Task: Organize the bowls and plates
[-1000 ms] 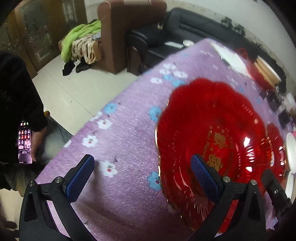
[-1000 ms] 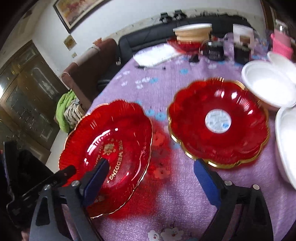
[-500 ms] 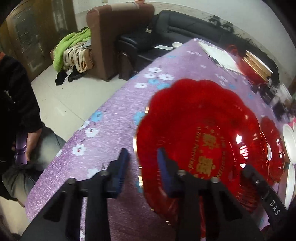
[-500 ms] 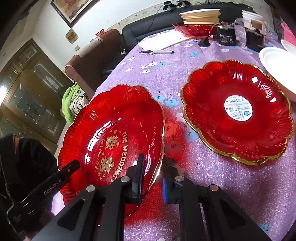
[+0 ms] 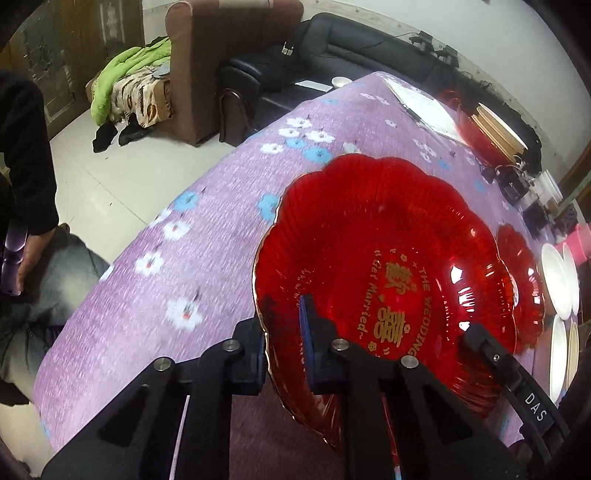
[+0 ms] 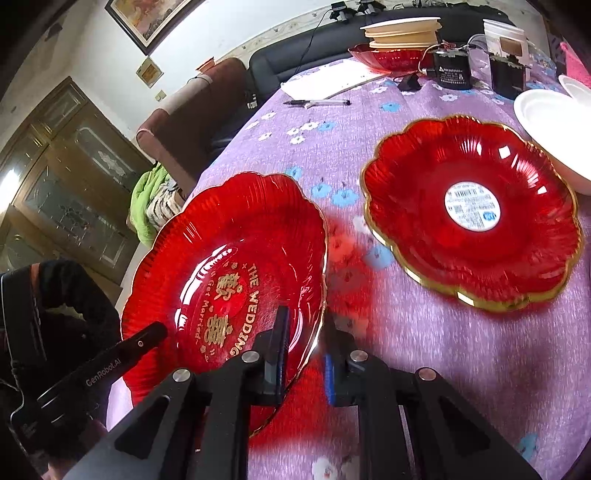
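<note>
Grippers hold the nearest red plate (image 6: 229, 266) from two sides; the left gripper (image 5: 284, 347) has just closed its jaws on the near-left rim, and the right gripper (image 6: 304, 354) is clamped on the right rim. Beyond it, on the purple tablecloth (image 6: 424, 350), lies a second red plate (image 6: 472, 214); white plates (image 6: 546, 122) sit farther right, a stack of dishes (image 6: 402, 33) at the far end.

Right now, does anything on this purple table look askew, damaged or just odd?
Nothing looks broken or spilled. One oddity: the second red plate still has a white barcode sticker in its centre. The wedding plate sits level, pinched at opposite rims by the left gripper and right gripper.
</note>
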Motion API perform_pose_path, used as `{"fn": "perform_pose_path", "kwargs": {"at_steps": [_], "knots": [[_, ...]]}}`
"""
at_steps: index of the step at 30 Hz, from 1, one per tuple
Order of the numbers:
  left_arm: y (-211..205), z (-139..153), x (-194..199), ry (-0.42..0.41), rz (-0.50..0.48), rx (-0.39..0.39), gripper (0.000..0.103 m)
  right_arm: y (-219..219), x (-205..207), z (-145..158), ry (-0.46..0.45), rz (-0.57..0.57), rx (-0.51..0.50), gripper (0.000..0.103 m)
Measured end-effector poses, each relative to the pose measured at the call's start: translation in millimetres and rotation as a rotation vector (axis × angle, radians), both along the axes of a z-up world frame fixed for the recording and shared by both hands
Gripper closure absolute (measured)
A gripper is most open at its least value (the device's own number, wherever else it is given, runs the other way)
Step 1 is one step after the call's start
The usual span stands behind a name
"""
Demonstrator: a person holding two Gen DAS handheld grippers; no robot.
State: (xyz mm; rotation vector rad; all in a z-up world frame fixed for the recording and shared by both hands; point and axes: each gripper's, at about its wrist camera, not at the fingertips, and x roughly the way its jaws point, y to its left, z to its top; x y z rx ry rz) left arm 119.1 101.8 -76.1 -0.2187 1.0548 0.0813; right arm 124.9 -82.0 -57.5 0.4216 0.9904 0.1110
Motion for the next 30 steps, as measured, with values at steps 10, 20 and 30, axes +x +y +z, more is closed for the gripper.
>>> {"fn": "perform_pose_path", "kwargs": {"at_steps": [10,20,30], "knots": [[19.0,1.8,-69.3,0.015,0.006,0.011,0.089,16.9,-48.0,-2.2,0.006,0.1,-0.003,0.088],[25.7,0.6,-117.0,0.031,-0.025,0.032,0.086,39.7,-100.4,-0.2,0.008,0.184,-0.017,0.086],[39.7,20.6,-163.8,-0.061,-0.028,0.075,0.052,-20.8,-112.8,28.2,-0.085,0.107,0.101,0.054]]}}
